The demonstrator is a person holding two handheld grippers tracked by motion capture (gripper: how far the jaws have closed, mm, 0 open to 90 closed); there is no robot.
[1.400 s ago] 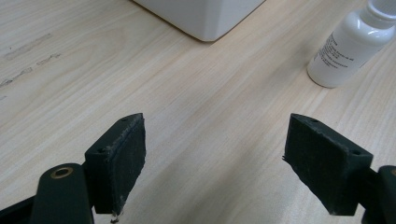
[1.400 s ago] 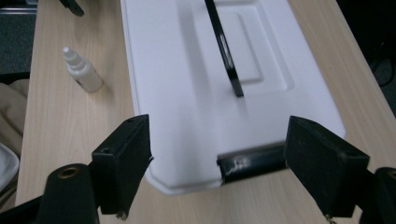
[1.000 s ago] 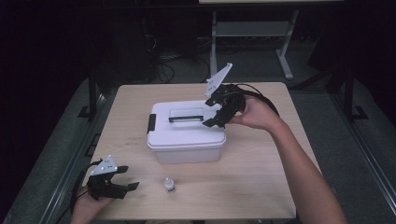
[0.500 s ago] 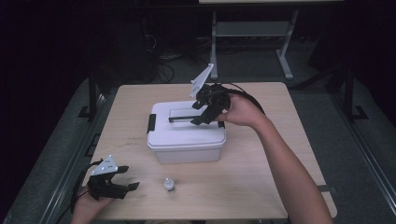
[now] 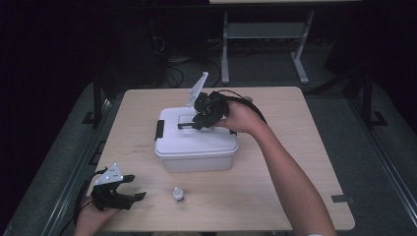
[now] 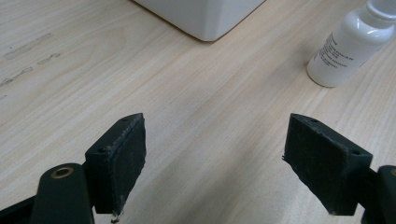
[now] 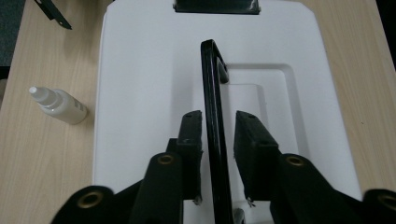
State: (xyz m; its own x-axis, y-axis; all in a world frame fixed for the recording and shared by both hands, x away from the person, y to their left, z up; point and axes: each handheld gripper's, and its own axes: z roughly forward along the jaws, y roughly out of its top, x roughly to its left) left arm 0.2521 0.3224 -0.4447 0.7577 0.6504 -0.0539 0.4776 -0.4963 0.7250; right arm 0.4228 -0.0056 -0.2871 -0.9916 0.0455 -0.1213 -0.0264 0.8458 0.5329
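Note:
A white lidded box [image 5: 196, 147] sits mid-table with a thin black handle [image 5: 186, 126] on its lid. My right gripper [image 5: 199, 122] hovers over the lid. In the right gripper view the handle [image 7: 212, 84] stands on edge between its jaws [image 7: 218, 126]. The jaws have just been closing: the left pad sits against the handle, while a small gap shows at the right pad. My left gripper [image 5: 134, 187] rests open near the table's front left corner, with bare wood between its pads [image 6: 217, 149]. A small white bottle [image 5: 178, 195] stands just right of it.
The bottle [image 6: 348, 46] and a corner of the box [image 6: 201, 14] lie ahead of the left jaws. A black latch [image 5: 160, 129] sits on the box's left end. The wooden table [image 5: 305, 147] has bare room on the right. Beyond it are dark floor and a metal frame [image 5: 265, 34].
My right gripper has moved left and slightly down over the lid, and its jaws have narrowed around the handle. The left gripper, the bottle and the box have stayed put.

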